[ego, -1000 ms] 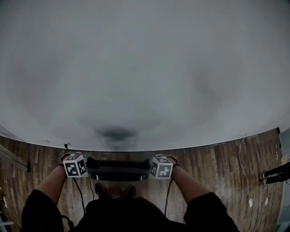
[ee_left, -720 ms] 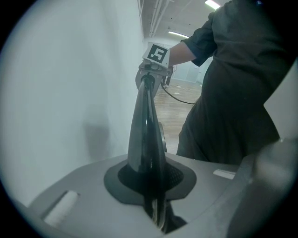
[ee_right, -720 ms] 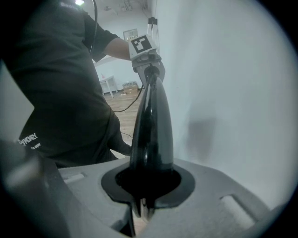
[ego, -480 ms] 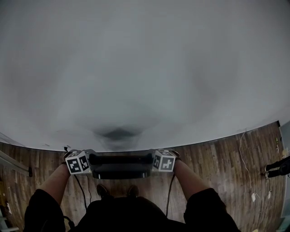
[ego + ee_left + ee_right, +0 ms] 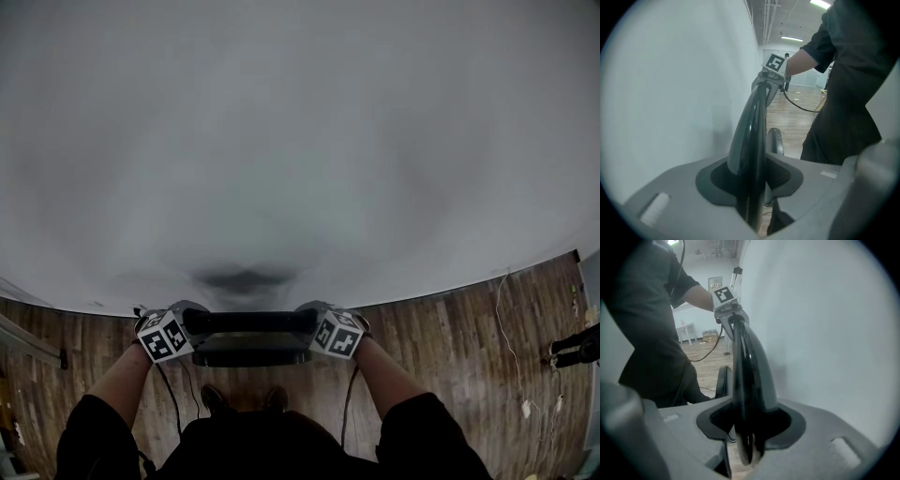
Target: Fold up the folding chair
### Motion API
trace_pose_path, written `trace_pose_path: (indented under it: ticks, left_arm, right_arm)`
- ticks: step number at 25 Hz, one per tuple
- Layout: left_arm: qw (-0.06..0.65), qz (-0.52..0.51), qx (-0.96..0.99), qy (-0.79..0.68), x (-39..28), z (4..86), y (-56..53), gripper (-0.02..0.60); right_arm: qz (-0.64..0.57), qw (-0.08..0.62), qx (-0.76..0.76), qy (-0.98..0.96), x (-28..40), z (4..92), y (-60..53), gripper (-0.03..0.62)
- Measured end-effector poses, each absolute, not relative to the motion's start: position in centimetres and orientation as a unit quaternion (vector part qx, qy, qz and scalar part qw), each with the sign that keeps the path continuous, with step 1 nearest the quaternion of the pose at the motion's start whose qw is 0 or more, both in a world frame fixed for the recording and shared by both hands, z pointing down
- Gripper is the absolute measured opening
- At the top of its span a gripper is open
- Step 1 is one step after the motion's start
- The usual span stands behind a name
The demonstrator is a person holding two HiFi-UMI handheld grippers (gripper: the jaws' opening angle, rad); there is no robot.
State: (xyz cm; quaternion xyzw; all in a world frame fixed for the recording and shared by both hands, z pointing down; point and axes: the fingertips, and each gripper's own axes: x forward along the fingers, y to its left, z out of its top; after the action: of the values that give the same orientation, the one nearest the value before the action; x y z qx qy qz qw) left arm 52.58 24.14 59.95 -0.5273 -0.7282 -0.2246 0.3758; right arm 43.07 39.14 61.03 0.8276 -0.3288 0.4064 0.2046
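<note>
In the head view the black folding chair [image 5: 248,337] is folded flat and stands upright close to the white wall [image 5: 300,141]. My left gripper [image 5: 190,325] is at its left end and my right gripper [image 5: 312,325] at its right end. In the left gripper view the chair's thin black edge [image 5: 750,150] runs between the left gripper's [image 5: 757,187] pads, with a slit beside it. In the right gripper view the chair edge [image 5: 747,371] passes likewise through the right gripper [image 5: 750,427]. Both pairs of jaws have just been opening, and the chair is still between them.
A wooden floor [image 5: 450,347] runs below the wall. Cables [image 5: 511,375] and a black object [image 5: 577,349] lie at the right, and a pale bar [image 5: 28,333] at the left. The person's shoes [image 5: 211,398] stand just behind the chair.
Both grippers and the chair's top edge have shifted toward the wall. The marker cubes have tilted outward.
</note>
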Motion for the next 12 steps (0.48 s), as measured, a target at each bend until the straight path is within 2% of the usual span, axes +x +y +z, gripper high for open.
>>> trace_pose_path:
  ticks: [7, 12]
  left_arm:
    - [0.369, -0.205, -0.585, -0.693, 54.7, 59.7, 24.9, 0.222]
    - [0.367, -0.193, -0.610, -0.675, 55.8, 59.7, 25.8, 0.246]
  right_arm:
    - [0.386, 0.203, 0.862, -0.257, 44.9, 61.0, 40.3, 0.215]
    - [0.381, 0.204, 0.873, -0.226, 46.2, 61.2, 41.2, 0.247]
